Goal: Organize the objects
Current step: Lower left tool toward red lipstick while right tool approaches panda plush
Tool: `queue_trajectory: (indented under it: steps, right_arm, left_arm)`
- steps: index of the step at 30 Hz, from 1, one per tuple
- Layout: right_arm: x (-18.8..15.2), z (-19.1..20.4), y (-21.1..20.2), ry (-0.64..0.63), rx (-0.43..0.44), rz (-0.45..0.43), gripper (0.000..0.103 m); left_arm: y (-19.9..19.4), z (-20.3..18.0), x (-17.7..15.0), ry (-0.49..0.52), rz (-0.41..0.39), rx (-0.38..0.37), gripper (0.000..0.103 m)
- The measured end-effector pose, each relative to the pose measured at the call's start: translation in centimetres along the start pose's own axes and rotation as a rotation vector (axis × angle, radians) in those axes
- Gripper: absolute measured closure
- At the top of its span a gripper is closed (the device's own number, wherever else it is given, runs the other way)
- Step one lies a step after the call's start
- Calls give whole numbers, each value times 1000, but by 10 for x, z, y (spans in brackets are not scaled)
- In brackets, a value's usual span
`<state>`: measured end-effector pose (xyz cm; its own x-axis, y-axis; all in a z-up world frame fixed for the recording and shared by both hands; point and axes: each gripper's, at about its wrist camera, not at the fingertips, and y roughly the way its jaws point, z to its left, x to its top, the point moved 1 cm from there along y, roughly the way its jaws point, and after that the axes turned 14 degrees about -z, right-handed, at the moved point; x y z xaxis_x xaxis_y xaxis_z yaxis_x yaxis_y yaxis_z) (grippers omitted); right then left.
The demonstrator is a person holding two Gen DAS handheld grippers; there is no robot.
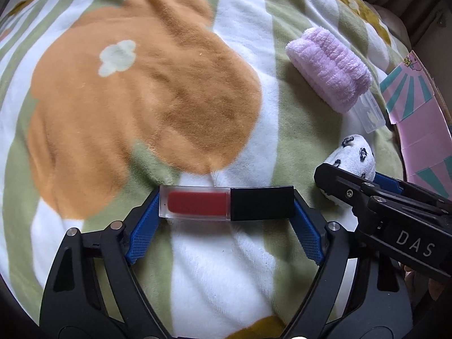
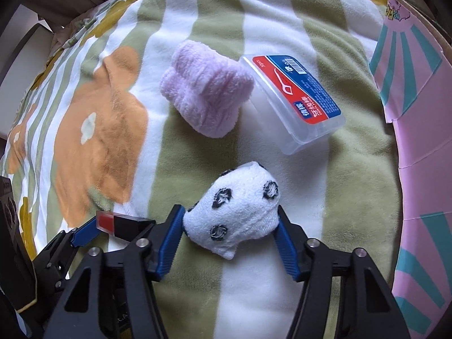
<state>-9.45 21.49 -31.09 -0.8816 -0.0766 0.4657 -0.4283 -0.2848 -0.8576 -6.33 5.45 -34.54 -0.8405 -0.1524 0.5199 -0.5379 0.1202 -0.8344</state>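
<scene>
My left gripper (image 1: 226,203) is shut on a red lip gloss tube with a black cap (image 1: 226,203), held crosswise end to end between the blue pads above the blanket. The tube also shows in the right wrist view (image 2: 118,223). My right gripper (image 2: 230,223) is shut on a white rolled sock with black spots (image 2: 237,212), its blue pads touching both sides; the sock rests on the blanket and shows in the left wrist view (image 1: 353,155). A pink fluffy rolled sock (image 2: 206,99) and a clear floss pick box (image 2: 296,99) lie farther ahead.
A green and white striped blanket with an orange bear print (image 1: 141,99) covers the surface. A pink cardboard box with teal stripes (image 2: 418,141) stands along the right side; it also shows in the left wrist view (image 1: 418,113).
</scene>
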Motion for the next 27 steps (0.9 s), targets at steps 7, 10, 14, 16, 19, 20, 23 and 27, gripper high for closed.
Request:
queue_trajectory:
  steps: [7, 10, 14, 16, 19, 20, 23, 27]
  right_arm:
    - [-4, -7, -15, 30, 17, -12, 50]
    - [-5, -8, -25, 22, 15, -24, 50]
    - [-7, -9, -40, 22, 14, -33, 50]
    - [-3, -7, -47, 25, 16, -39, 50]
    - [-3, -7, -61, 18, 16, -50, 50]
    - [-2, -6, -62, 16, 15, -52, 50]
    - [-3, 0, -70, -5, 8, -67, 50]
    - [-6, 11, -65, -43, -6, -78, 50]
  left_arm:
    - [-12, 5, 4, -5, -16, -16, 20]
    - [-21, 4, 8, -8, -28, -11, 20]
    - [-36, 7, 12, 9, -45, -17, 20]
    - [-43, 9, 13, 10, -53, -23, 20]
    - [-51, 7, 16, 23, -64, -29, 20]
    - [-55, 6, 17, 28, -71, -33, 20]
    - [-64, 4, 14, 33, -93, -30, 20]
    - [-70, 2, 6, 71, -127, -28, 20]
